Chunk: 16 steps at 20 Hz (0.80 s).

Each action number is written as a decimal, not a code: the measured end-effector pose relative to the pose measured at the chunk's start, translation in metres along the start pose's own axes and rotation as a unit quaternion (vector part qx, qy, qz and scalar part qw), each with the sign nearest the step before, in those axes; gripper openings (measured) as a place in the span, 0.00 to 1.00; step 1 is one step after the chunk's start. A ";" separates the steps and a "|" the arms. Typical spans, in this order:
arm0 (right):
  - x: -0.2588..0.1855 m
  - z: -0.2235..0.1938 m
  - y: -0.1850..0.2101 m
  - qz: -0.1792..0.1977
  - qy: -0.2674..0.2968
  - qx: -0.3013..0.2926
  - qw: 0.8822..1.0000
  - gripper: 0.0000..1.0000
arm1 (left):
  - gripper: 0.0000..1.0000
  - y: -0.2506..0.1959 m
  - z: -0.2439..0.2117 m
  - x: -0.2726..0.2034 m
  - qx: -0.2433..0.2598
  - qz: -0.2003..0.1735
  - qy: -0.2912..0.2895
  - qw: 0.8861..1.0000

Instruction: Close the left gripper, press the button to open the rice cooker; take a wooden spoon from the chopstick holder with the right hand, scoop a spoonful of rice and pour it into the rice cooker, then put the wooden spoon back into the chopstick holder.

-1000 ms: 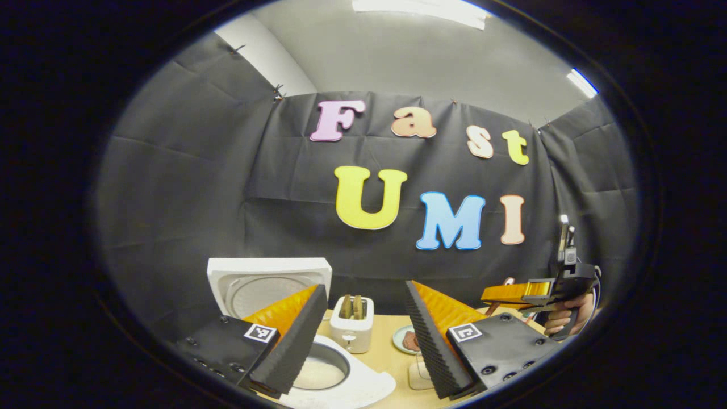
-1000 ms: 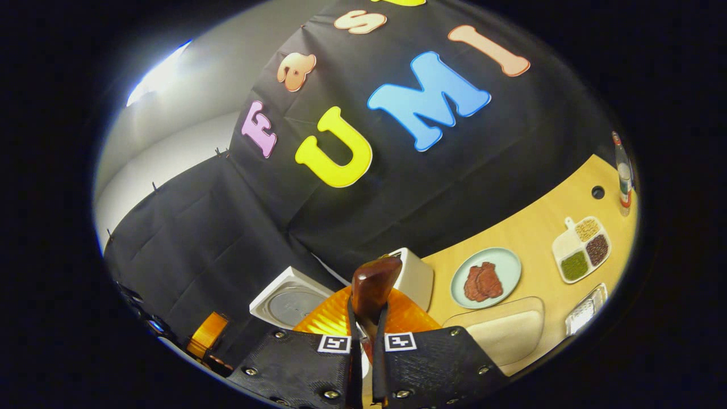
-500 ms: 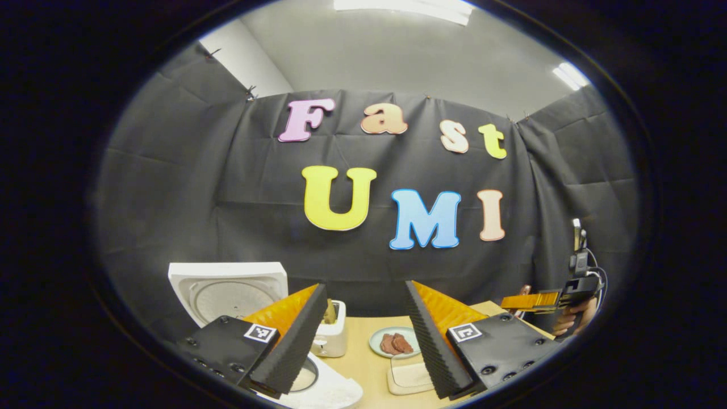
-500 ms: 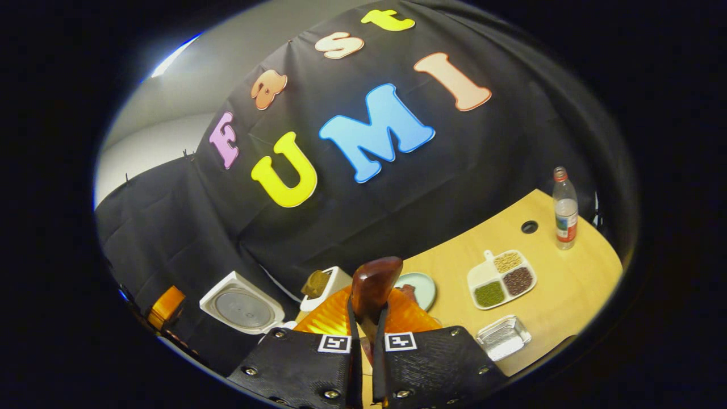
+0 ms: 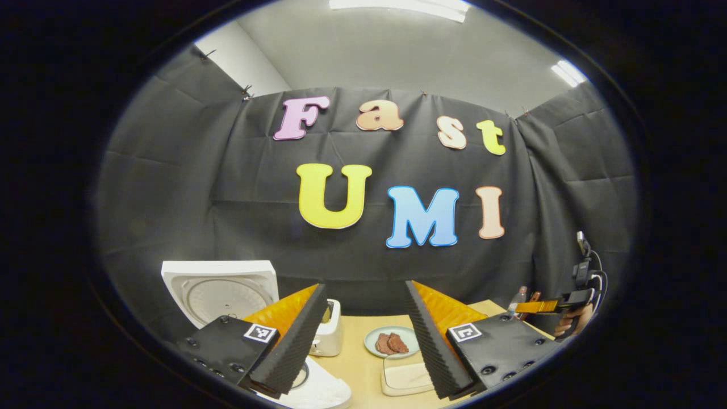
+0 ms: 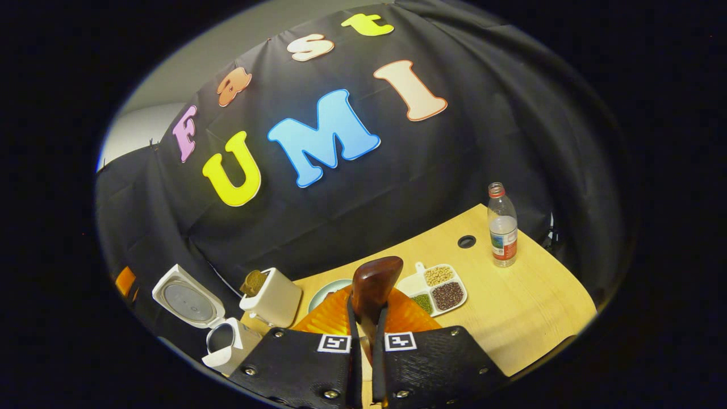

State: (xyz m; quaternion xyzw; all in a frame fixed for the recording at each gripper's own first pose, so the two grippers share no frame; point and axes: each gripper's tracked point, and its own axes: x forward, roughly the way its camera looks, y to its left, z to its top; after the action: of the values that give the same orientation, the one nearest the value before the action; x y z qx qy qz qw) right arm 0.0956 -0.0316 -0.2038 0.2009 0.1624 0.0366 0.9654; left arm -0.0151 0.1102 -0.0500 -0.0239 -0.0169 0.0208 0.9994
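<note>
Dark brown wood, glossy, stands up between the right gripper (image 6: pixel 364 335)'s 2 fingers: the wooden spoon (image 6: pixel 372 289), pinched tight with its rounded end poking above the tips in the right gripper view. Just past it on the pale wooden table (image 6: pixel 534 307) lie a divided white tray (image 6: pixel 437 288) with 3 kinds of grains or beans and, partly hidden by the gripper, a light blue plate (image 6: pixel 328 288). To the left stands a white toaster (image 6: pixel 275 298) with bread in it, and further left the white rice cooker (image 6: pixel 224 341) with its lid (image 6: pixel 183 298) swung up. A clear water bottle (image 6: pixel 502 226) stands upright far off on the right, near a round hole in the table.

In the left gripper view, the left gripper (image 5: pixel 363 335) has its fingers spread wide apart with nothing between them. Below its left finger sits the rice cooker's white body, lid raised behind. Beyond are a shallow white dish and the plate holding reddish meat slices (image 5: pixel 391 342). Far right, a hand (image 5: pixel 568 324) holds the other gripper.
</note>
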 end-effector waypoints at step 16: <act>0.054 -0.089 -0.055 -0.104 0.059 -0.045 0.992 0.07 | 0.94 0.019 0.006 -0.024 -0.002 0.031 0.005 0.999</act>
State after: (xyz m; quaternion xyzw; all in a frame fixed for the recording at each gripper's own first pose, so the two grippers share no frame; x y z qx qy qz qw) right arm 0.1174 -0.0418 -0.3187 0.1372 0.2371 -0.0455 0.9607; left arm -0.0399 0.1286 -0.0454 -0.0264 -0.0113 0.0519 0.9982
